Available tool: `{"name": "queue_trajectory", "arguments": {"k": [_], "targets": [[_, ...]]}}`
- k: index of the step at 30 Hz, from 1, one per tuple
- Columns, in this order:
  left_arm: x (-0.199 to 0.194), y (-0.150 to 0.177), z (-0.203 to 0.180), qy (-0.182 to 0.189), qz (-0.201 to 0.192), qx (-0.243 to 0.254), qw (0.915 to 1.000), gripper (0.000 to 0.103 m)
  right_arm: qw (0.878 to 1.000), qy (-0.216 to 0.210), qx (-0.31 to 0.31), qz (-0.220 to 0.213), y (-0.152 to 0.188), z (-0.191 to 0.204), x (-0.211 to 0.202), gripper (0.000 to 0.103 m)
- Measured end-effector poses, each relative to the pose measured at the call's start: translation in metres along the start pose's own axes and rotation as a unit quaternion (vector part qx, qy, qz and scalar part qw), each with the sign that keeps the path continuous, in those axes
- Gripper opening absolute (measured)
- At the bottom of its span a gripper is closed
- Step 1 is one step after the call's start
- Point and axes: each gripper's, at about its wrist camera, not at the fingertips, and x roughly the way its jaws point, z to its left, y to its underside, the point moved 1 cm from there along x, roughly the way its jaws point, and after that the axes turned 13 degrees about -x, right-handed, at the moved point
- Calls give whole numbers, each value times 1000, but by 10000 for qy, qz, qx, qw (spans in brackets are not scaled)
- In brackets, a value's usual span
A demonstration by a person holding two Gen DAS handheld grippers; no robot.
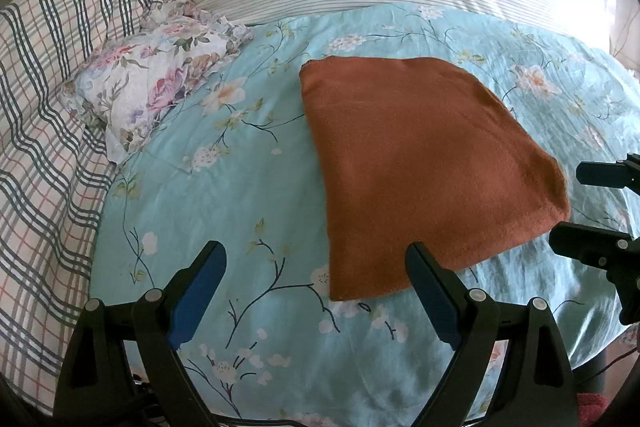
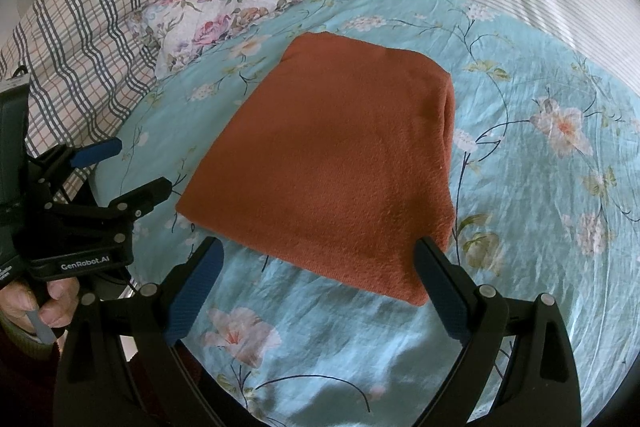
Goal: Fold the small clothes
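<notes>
**Folded cloth lies ahead of two open tools**

The rust-brown cloth (image 1: 420,163) lies flat on the floral bedspread (image 1: 224,211), already doubled over, with a rounded fold along its right side in the right wrist view. Both tools are empty, jaws spread wide. The left tool (image 1: 316,267) sits at the cloth's near left corner, with its right finger overlapping the near edge in view. The right tool (image 2: 320,263) faces the near edge squarely, straddling most of its width. The cloth's longer axis appears to run away from both tools. The right tool seems better centred for the next fold, judging by this layout.
</notes>
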Motion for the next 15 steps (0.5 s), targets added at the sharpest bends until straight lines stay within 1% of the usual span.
{"name": "queue_trajectory", "arguments": {"k": [15], "targets": [[1,0,0,-5,-8,26,10000,92,10000,3,5,-7,0,3,0,96]]}}
